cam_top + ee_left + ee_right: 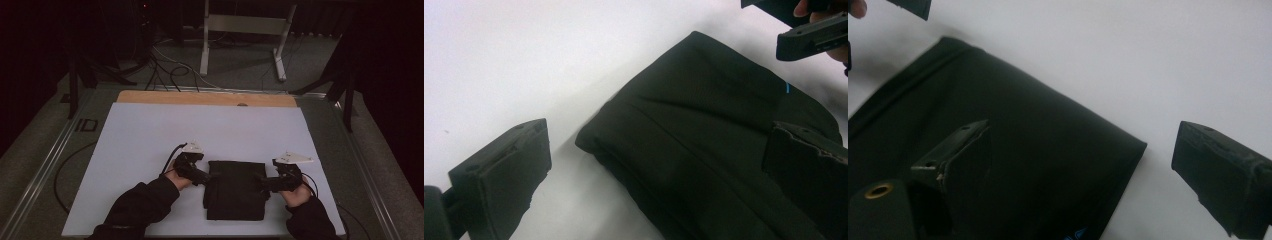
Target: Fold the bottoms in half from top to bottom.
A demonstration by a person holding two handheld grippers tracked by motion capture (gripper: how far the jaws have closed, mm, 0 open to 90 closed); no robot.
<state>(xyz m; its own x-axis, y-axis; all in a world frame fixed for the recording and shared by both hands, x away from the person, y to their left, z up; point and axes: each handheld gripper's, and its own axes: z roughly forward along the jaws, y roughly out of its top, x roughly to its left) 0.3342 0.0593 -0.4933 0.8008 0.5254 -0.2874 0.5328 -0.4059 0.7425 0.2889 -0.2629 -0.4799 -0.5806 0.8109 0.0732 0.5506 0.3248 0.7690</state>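
High view: a folded black cloth (236,190) lies on the white mat (150,140), near its front edge, between the left gripper (206,177) and the right gripper (262,183). Each gripper is spread wide, one jaw over the cloth, one beside it. The cloth is dark, flat, neatly squared.

1. The high view looks forward and down from above the person's side, taking in the whole white table (150,140).
2. Each gripper view sits close and low, looking along its own jaws.
3. All three share the folded black cloth (235,190) (704,130) (1013,150); the two gripper views face each other across it.
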